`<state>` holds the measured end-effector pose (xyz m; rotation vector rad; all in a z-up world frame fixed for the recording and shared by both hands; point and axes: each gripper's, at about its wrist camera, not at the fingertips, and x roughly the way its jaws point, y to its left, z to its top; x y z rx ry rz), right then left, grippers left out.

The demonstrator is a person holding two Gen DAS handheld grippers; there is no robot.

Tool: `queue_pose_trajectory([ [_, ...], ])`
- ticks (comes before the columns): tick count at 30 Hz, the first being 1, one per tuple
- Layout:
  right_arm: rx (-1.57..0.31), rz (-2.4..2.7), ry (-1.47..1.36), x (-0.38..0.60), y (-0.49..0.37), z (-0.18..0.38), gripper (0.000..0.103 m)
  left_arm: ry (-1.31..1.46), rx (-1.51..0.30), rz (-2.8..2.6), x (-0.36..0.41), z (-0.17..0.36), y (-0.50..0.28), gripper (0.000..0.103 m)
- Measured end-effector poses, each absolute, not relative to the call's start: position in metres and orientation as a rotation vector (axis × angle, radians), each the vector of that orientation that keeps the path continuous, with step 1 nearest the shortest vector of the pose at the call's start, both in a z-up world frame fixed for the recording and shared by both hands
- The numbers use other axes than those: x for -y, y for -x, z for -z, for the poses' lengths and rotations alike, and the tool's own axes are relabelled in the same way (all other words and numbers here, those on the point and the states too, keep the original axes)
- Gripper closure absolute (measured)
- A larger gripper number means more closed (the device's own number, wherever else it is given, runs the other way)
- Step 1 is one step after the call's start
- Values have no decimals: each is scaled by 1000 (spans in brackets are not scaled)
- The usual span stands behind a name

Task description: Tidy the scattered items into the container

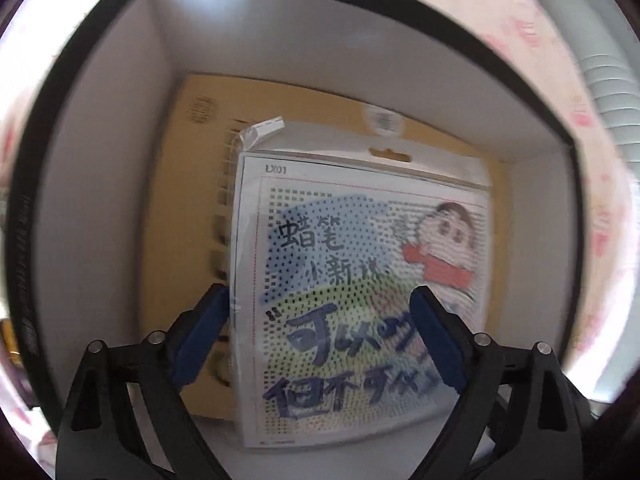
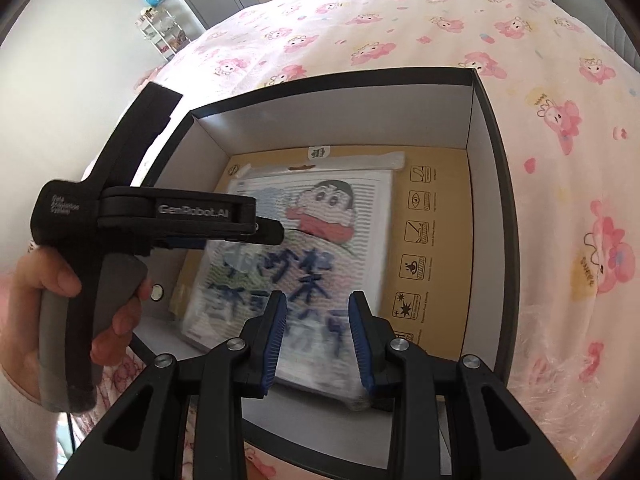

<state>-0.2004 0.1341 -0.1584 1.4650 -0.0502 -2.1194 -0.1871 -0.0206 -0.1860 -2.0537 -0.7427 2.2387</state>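
A black box with white inner walls [image 1: 112, 128] [image 2: 494, 184] stands on the bed. Inside lies a flat brown cardboard pack [image 1: 192, 184] [image 2: 440, 216], and on top of it a cartoon craft kit in a clear bag [image 1: 360, 264] [image 2: 320, 240]. My left gripper [image 1: 320, 332] is open, hovering inside the box just above the kit; it also shows in the right wrist view [image 2: 272, 236], held by a hand. My right gripper [image 2: 318, 340] is open and empty above the box's near edge, over the kit's near end.
The box sits on a pink cartoon-print bedcover [image 2: 440, 20]. A grey-white padded thing [image 1: 600, 60] lies to the right. A shelf with small items [image 2: 160, 24] and cabinets stand far back left.
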Motion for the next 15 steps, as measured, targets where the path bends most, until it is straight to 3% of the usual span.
queue_pose_trajectory([
  [2, 59, 2125, -1458, -136, 201, 157, 75, 1958, 827, -2099, 11, 183, 183, 23],
  [5, 92, 2110, -1469, -139, 202, 159, 75, 1927, 756, -2149, 2, 175, 178, 29],
  [9, 99, 2103, -1468, -139, 199, 161, 75, 1992, 760, -2216, 7, 179, 166, 55],
  [13, 73, 2084, -1497, -133, 200, 168, 74, 2020, 674, -2233, -5, 175, 155, 56],
  [15, 59, 2075, -1517, -131, 200, 171, 74, 2006, 657, -2233, -10, 175, 151, 48],
])
